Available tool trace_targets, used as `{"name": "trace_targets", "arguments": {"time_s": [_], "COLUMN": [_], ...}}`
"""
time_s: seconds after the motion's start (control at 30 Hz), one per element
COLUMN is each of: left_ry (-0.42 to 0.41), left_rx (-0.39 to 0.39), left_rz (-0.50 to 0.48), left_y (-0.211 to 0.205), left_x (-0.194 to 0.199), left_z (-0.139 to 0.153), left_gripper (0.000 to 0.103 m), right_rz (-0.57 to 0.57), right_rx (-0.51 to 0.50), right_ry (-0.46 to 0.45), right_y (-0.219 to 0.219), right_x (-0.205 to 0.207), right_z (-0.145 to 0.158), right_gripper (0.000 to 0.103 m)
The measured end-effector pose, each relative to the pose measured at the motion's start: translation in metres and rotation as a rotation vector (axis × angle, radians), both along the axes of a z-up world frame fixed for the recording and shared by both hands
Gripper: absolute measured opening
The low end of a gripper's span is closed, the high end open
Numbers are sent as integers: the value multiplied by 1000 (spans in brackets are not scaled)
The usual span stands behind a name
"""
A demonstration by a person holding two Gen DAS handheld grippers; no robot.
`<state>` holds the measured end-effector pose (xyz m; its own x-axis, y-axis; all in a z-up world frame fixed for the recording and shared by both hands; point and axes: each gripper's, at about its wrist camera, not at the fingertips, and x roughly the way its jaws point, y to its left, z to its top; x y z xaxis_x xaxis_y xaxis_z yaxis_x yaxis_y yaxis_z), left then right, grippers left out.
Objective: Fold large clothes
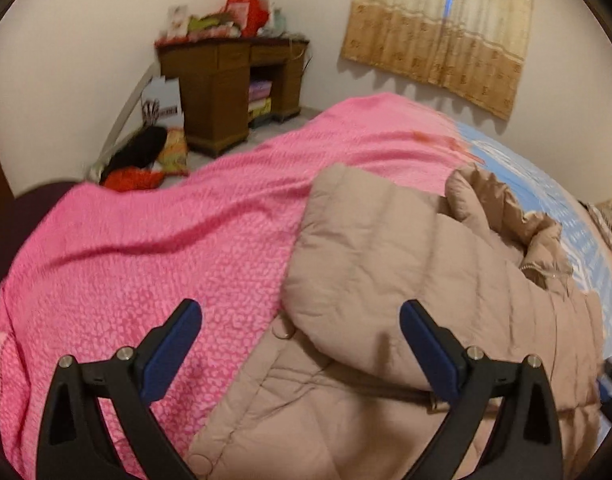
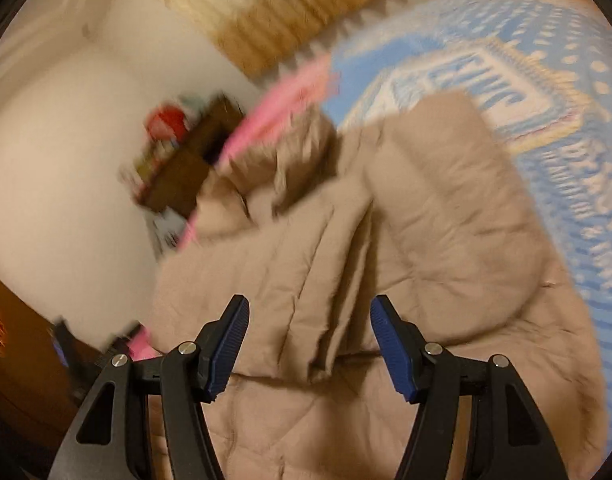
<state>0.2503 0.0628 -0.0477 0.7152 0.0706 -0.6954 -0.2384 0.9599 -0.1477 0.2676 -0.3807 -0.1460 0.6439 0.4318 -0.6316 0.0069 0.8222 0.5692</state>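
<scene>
A beige padded jacket point(image 1: 406, 264) lies on the bed, with one sleeve folded across its body and the hood bunched at the far right. My left gripper point(image 1: 301, 312) hovers over the jacket's left edge. It is open wide, one finger over the pink blanket and the other over the sleeve, with nothing between the pads. In the blurred right wrist view the jacket point(image 2: 426, 220) fills the middle. My right gripper point(image 2: 310, 304) is open above its creased front, and its pads press on nothing.
A pink blanket point(image 1: 165, 240) covers the near and left part of the bed, and a blue patterned sheet point(image 2: 546, 92) the far side. A brown desk point(image 1: 229, 80) piled with things stands against the far wall, bags lie on the floor point(image 1: 145, 156) beside it, and a curtain point(image 1: 438, 36) hangs on the wall.
</scene>
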Motion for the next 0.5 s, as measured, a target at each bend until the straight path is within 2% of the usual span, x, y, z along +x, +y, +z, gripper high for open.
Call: {"name": "trace_targets", "arguments": {"time_s": [0.03,0.07,0.17,0.27,0.33,0.43,0.5], "left_ry": [-3,-6,-17,-31,-29,-20,-1], "left_rx": [-11,-9,17,10,-21,-22,9], "left_rz": [5,7,19,49,46,45,48], "left_y": [5,7,14,31,34,25,13], "left_x": [-4,-6,-12,-11,-2,8,17], "left_z": [0,0,1,7,7,4,-5], "left_gripper": [101,101,101,101,101,101,101], "right_rz": [20,35,65,72,55,27,45], "right_rx": [-50,-95,-214,-356,-410,-444,-391], "right_ry": [11,15,-41,-149,-178,-134,-70], "right_y": [12,21,42,53,48,28,16], "right_x": [6,10,8,-5,-12,-16,-8], "right_z": [-6,-9,-1,27,39,30,8], "right_gripper": [50,22,8,7,7,7,8]}}
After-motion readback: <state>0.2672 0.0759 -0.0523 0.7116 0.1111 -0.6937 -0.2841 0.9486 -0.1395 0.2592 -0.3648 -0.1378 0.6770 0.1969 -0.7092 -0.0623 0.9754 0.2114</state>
